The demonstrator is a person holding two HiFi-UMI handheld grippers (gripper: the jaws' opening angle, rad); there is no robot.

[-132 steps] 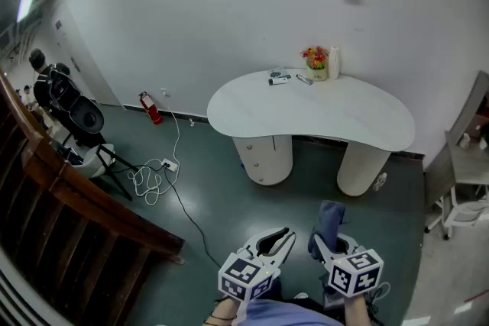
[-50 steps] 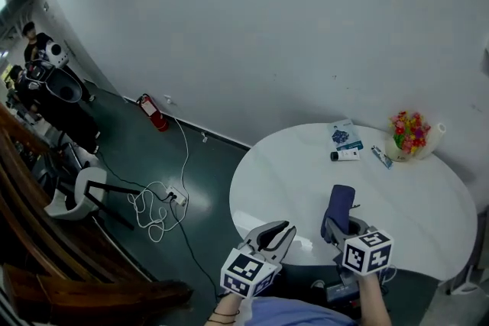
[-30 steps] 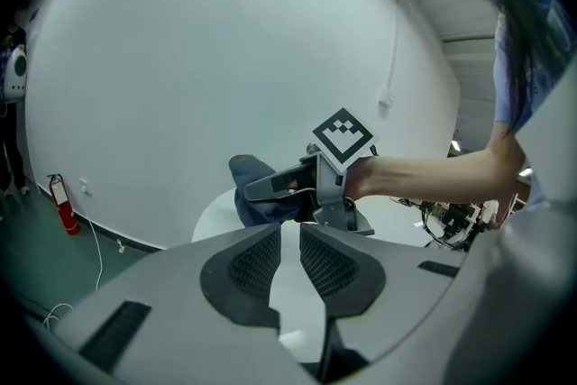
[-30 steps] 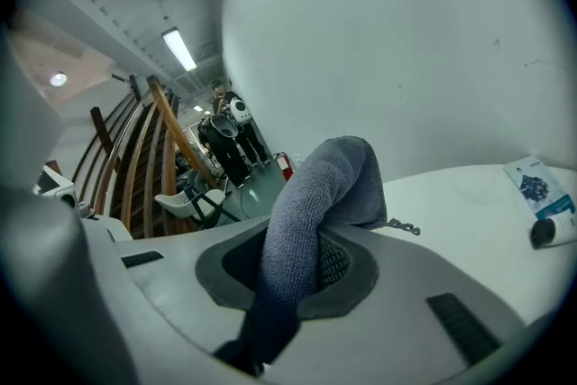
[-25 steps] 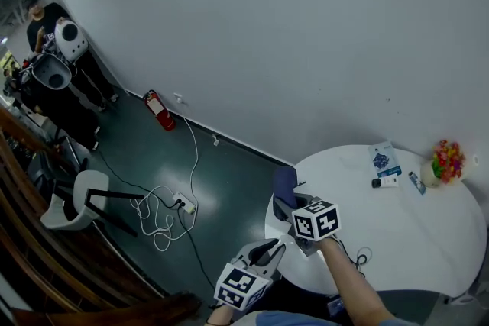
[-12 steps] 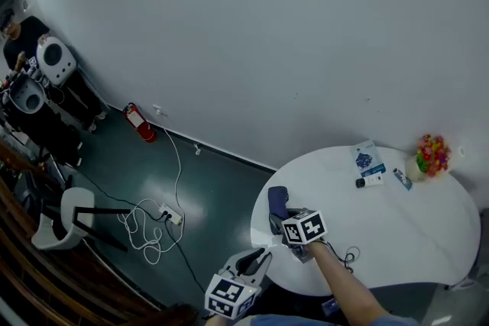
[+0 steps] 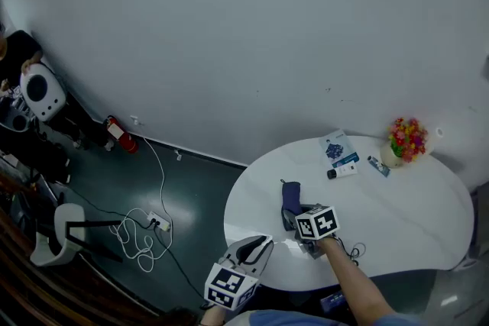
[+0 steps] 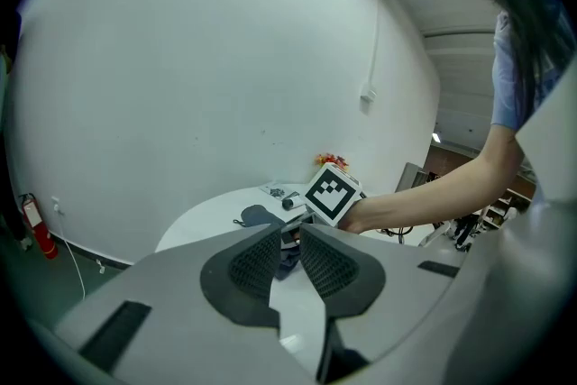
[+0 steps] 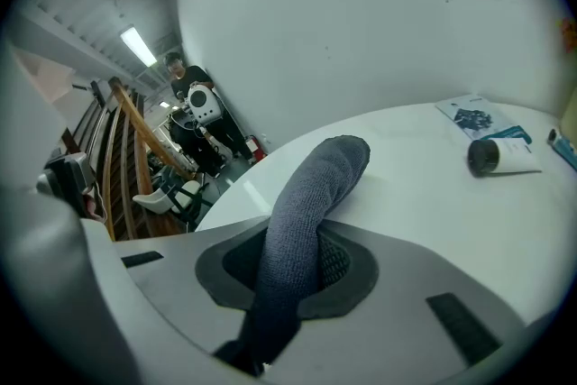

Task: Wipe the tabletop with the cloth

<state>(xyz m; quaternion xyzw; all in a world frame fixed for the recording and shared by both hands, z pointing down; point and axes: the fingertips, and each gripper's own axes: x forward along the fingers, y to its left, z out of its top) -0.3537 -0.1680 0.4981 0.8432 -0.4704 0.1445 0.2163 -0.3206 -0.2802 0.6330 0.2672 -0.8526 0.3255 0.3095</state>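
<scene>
The dark blue cloth (image 7: 290, 197) lies with its far end on the left part of the white rounded tabletop (image 7: 397, 217). My right gripper (image 7: 294, 216) is shut on the cloth's near end, low over the table. In the right gripper view the cloth (image 9: 315, 185) runs up from between the jaws and bends down onto the table (image 9: 424, 194). My left gripper (image 7: 262, 243) hangs off the table's near-left edge, jaws nearly together with nothing between them. From the left gripper (image 8: 290, 252) I see the cloth (image 8: 257, 215) and the right hand's marker cube.
A booklet (image 7: 336, 149), a small tube (image 7: 340, 172), a blue packet (image 7: 376, 166) and a flower pot (image 7: 403, 140) sit at the table's far side. A thin cable (image 7: 351, 248) lies by my right wrist. On the floor at left are a power cable (image 7: 141, 229), a chair (image 7: 65, 237) and a fire extinguisher (image 7: 121, 137).
The right gripper has carried the cloth further in over the table and lowered it until its end rests on the top. The left gripper stays low by the table edge.
</scene>
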